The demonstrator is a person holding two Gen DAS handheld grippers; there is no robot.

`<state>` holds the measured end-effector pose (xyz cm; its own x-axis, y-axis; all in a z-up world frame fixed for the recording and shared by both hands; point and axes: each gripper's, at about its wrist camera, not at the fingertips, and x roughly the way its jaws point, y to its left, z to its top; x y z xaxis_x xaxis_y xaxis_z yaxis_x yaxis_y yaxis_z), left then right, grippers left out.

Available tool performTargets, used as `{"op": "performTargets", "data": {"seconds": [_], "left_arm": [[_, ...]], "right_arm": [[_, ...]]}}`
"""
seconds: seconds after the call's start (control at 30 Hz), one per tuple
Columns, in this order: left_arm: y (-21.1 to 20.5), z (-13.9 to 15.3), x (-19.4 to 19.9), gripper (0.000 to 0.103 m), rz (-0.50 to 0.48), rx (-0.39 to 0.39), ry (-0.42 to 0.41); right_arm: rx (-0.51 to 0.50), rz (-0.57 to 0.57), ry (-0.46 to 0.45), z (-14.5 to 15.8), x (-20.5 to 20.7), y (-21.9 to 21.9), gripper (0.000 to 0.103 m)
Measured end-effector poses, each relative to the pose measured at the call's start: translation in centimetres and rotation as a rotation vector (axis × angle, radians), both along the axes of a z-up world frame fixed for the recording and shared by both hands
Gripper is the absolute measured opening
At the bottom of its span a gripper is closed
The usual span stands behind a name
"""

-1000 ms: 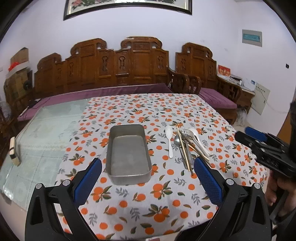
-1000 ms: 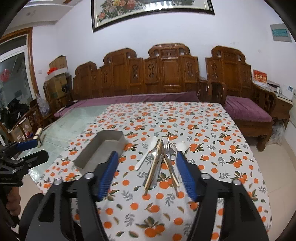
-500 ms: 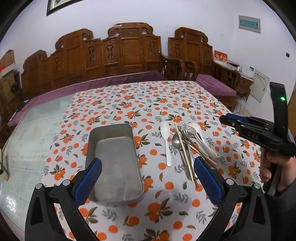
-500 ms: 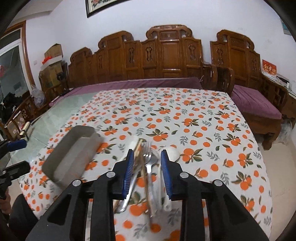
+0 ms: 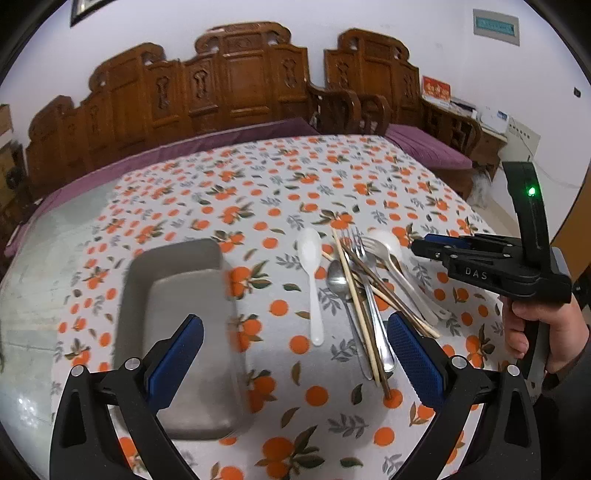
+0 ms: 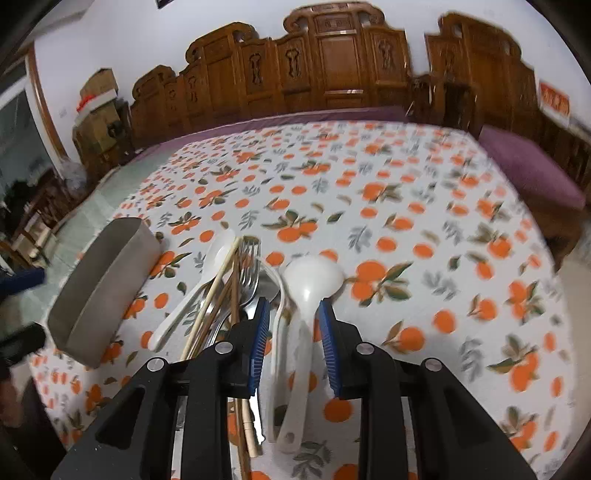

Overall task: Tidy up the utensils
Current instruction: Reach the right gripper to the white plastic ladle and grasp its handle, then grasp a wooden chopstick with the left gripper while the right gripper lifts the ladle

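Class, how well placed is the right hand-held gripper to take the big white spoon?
Probably well placed: the right hand-held gripper is open, its fingers either side of the big white spoon, with nothing lying on top of it.

the letters "das" stand in pale print on the black side of the right claw (image 5: 419, 246) body, seen from the left wrist view. the red wall sign (image 5: 436, 88) and grey wall panel (image 5: 496, 23) carry print too small to read.
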<state>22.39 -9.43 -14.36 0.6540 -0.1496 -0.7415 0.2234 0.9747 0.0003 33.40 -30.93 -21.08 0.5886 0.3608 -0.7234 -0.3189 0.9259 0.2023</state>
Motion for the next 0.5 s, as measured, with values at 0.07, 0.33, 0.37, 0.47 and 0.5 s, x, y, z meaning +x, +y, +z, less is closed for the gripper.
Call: {"op": "performTargets", "data": {"seconds": [0.07,0.33,0.37,0.47,0.5], "left_arm": [[-0.6,-0.7,0.7,0.094,-0.002,0.007,0.009],[-2.7,-3.5,2.9,0.083,-0.031,0.011,0.066],[-2.8,-3.9,3.2,0.083,-0.029,0.008,0.074],[-3.1,-4.8,3.8,0.080,-0.025,0.002,0.092],[-3.2,-5.1,4.0,0.078,-0.024,0.000,0.100]], "right_arm": [[-0.011,0.006,0.025,-1.3,0.4,0.0,0.030],[-0.052,0.009,0.077,-3.2,1.3,0.3,0.026],[-0.062,0.011,0.083,-3.4,1.5,0.4,0.025],[-0.113,0.017,0.075,-3.7,1.6,0.8,0.024],[-0.119,0.017,0.075,-3.7,1.7,0.9,0.024]]}}
